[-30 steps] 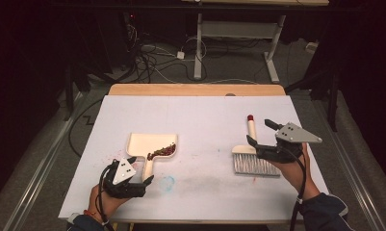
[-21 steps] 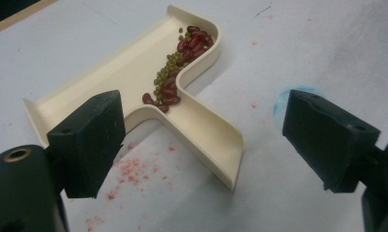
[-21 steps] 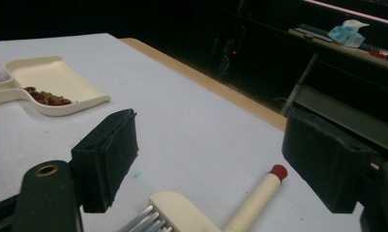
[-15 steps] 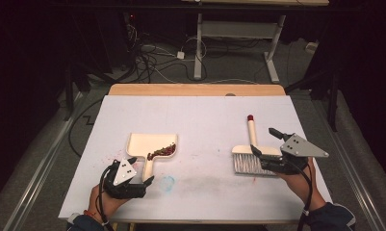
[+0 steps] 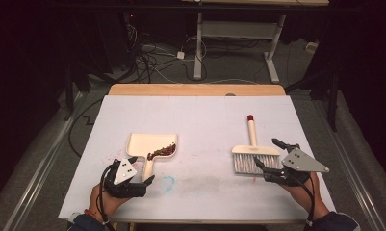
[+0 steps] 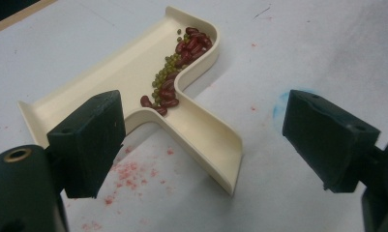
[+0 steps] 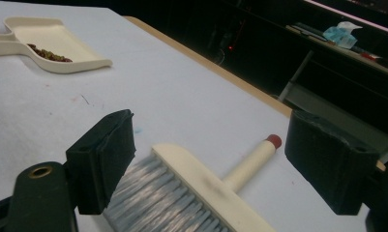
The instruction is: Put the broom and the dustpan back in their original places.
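No writing shows. The cream plastic dustpan with beans lies before the left gripper, the cream grey-bristled brush before the right gripper; both grippers' jaws are apart, empty, near the counter's near edge.

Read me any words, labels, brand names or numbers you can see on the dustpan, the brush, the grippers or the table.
None can be read: the dustpan, the brush, the left gripper, the right gripper and the table bear no print; the table has only red and blue smudges.
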`<state>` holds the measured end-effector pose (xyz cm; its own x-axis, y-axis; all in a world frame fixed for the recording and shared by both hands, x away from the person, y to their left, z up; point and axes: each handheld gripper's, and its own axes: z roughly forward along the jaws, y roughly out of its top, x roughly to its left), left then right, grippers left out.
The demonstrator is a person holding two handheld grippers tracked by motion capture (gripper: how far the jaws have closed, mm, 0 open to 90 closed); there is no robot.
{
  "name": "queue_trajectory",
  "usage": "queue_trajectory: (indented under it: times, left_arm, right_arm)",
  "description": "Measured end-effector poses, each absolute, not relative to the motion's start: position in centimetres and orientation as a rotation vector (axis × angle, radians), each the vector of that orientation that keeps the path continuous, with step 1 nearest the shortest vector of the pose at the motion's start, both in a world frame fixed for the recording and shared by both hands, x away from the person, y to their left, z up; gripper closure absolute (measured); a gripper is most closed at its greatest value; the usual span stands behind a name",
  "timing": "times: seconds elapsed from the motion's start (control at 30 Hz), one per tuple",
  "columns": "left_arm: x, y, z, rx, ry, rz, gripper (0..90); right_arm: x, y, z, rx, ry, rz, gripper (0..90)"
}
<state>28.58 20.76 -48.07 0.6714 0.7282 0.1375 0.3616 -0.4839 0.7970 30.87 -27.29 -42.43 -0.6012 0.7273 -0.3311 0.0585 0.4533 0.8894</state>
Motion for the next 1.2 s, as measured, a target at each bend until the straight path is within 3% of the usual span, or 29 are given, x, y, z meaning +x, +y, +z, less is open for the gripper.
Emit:
queue_trajectory:
  times: [0.53, 1.2]
  left_arm:
    - [28.3, 20.9, -48.0, 2.100, 0.850, 0.608, 14.9]
    - [28.4, 20.9, -48.3, 2.122, 0.847, 0.593, 14.9]
  right_arm:
    - [29.1, -27.3, -46.8, 0.674, 2.104, 1.156, 18.7]
    - [28.8, -26.9, -46.5, 0.638, 2.086, 1.145, 18.9]
